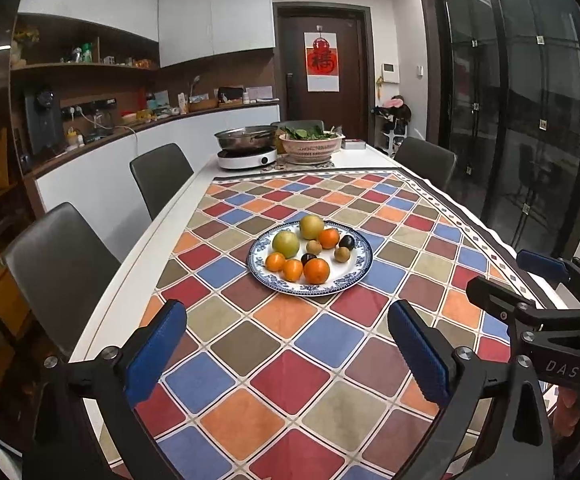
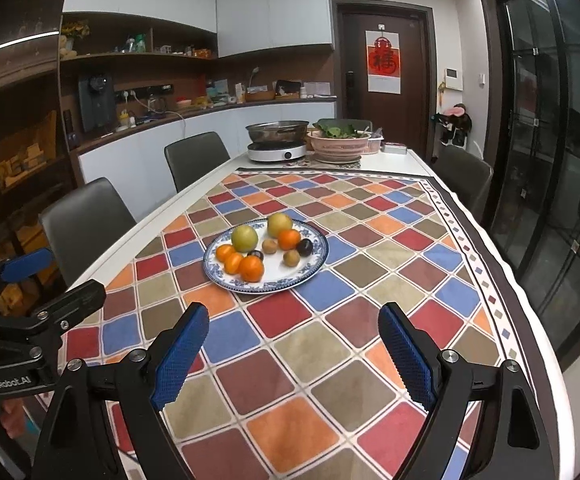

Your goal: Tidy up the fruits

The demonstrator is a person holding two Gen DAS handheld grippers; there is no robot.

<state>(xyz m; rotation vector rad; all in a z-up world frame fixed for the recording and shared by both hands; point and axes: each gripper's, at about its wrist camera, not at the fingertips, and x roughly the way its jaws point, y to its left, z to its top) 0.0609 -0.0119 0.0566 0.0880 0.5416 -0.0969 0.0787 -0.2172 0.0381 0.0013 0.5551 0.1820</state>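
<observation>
A blue-and-white plate (image 1: 360,276) (image 2: 310,270) sits mid-table on the checkered cloth. It holds two yellow-green apples (image 1: 285,243) (image 2: 244,238), several oranges (image 1: 316,271) (image 2: 251,268), two brown kiwis (image 1: 342,254) (image 2: 291,257) and two dark plums (image 1: 346,242) (image 2: 304,247). My left gripper (image 1: 285,320) is open and empty, above the cloth short of the plate. My right gripper (image 2: 294,320) is open and empty, also short of the plate. Each gripper shows at the edge of the other's view.
At the far end stand a white induction cooker with a steel pot (image 1: 245,142) (image 2: 277,136) and a pink basket of greens (image 1: 310,145) (image 2: 340,142). Grey chairs (image 1: 59,264) (image 2: 195,156) line the left side, one (image 1: 426,160) stands on the right. Glass doors are to the right.
</observation>
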